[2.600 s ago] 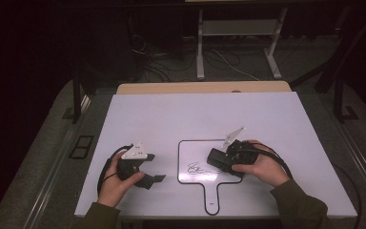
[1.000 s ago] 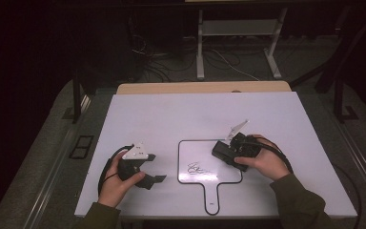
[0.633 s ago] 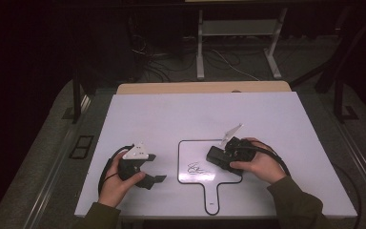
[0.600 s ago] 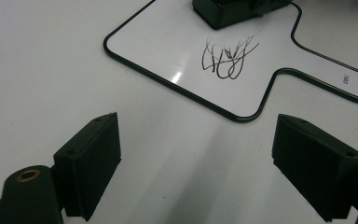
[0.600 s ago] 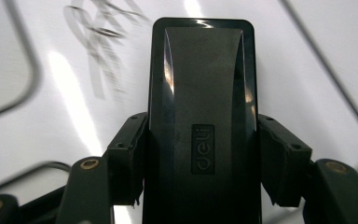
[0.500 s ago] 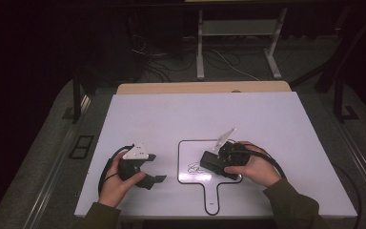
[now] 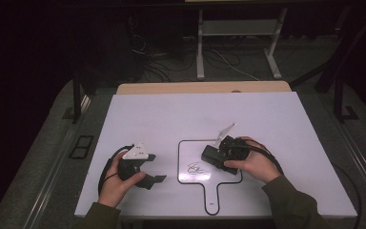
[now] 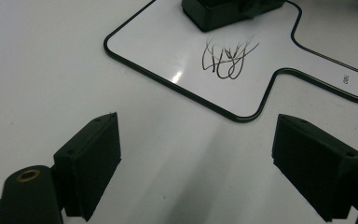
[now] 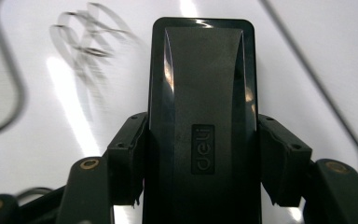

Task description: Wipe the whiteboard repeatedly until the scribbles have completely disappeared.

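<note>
Two hands, two grippers, one eraser, one small whiteboard, one scribble, all on one white table (image 7: 267, 119).

Left hand (image 7: 116, 183) resting low at the near left of the table, forearm coming in from the bottom edge, fingers wrapped around the left gripper (image 7: 155, 179). Gripper pointing to the right, toward the board, just beside its left edge without touching. Jaws spread wide in the left gripper view, nothing between them, only bare table.

Right hand (image 7: 252, 164) reaching in from the bottom right, lying partly over the right side of the whiteboard (image 7: 190, 148), holding the right gripper (image 7: 214, 157) turned to the left. Jaws closed against both long sides of the black eraser (image 9: 203, 116), seen clearly in the right gripper view, with a "deli" mark on its top. Eraser over the board, its front end just beside the scribble (image 7: 195, 168); touching the surface or slightly above, hard to tell.

Whiteboard flat on the table, black-rimmed, with a short handle toward the person. Scribble near the lower middle of the board, blurred in the right gripper view.
</note>
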Demonstrator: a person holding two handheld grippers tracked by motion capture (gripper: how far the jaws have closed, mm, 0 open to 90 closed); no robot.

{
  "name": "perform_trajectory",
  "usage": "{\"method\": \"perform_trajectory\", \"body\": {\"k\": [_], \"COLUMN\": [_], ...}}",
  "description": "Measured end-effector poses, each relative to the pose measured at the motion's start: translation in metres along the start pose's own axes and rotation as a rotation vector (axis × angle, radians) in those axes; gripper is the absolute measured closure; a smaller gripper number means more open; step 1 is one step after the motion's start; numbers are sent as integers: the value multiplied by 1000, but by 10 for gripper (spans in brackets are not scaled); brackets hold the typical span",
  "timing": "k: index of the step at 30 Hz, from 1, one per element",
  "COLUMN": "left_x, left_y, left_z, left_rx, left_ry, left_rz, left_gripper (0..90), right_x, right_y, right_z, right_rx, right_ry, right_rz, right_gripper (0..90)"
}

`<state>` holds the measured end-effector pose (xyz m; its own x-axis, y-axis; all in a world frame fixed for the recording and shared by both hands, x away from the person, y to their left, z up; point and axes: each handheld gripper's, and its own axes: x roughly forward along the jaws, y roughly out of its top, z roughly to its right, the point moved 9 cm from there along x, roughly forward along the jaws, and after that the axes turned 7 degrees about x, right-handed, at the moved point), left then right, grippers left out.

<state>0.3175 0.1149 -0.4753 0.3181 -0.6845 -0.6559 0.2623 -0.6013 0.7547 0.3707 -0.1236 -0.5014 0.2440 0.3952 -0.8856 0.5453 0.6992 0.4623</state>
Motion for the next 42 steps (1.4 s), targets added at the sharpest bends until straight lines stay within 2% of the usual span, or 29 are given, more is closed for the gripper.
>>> {"method": "perform_trajectory", "body": {"k": [1,4,7,10,13,19,24,26,29,37,42], "left_x": [0,0,1,1,1,2,2,2,2,2,2], "left_y": [0,0,0,0,1,0,0,0,0,0,0], "left_z": [0,0,0,0,1,1,1,1,2,1,1], "left_rx": [0,1,1,3,-1,2,6,5,4,2,5], "left_ry": [-1,0,-1,-2,-2,-4,-3,-4,-5,-5,-3], "left_rz": [0,-1,-2,-1,-1,-5,-3,-5,-4,-2,-2], "left_gripper": [146,147,146,147,147,147,147,146,147,147,147], "right_x": [-1,-2,-2,1,4,11,17,18,18,18,18], "right_y": [-1,-3,-2,2,8,20,28,29,30,33,33], "right_z": [6,15,14,3,-7,-38,-62,-68,-65,-31,-17], "right_rx": [12,45,26,17,-21,-90,-172,-184,-165,-95,-56], "right_ry": [-13,-11,-22,10,17,69,91,98,107,43,25], "right_rz": [-1,2,-7,-4,-10,-17,-19,-23,-22,-11,-10], "right_gripper": [386,386,386,386,386,386,386,386,386,386,385]}}
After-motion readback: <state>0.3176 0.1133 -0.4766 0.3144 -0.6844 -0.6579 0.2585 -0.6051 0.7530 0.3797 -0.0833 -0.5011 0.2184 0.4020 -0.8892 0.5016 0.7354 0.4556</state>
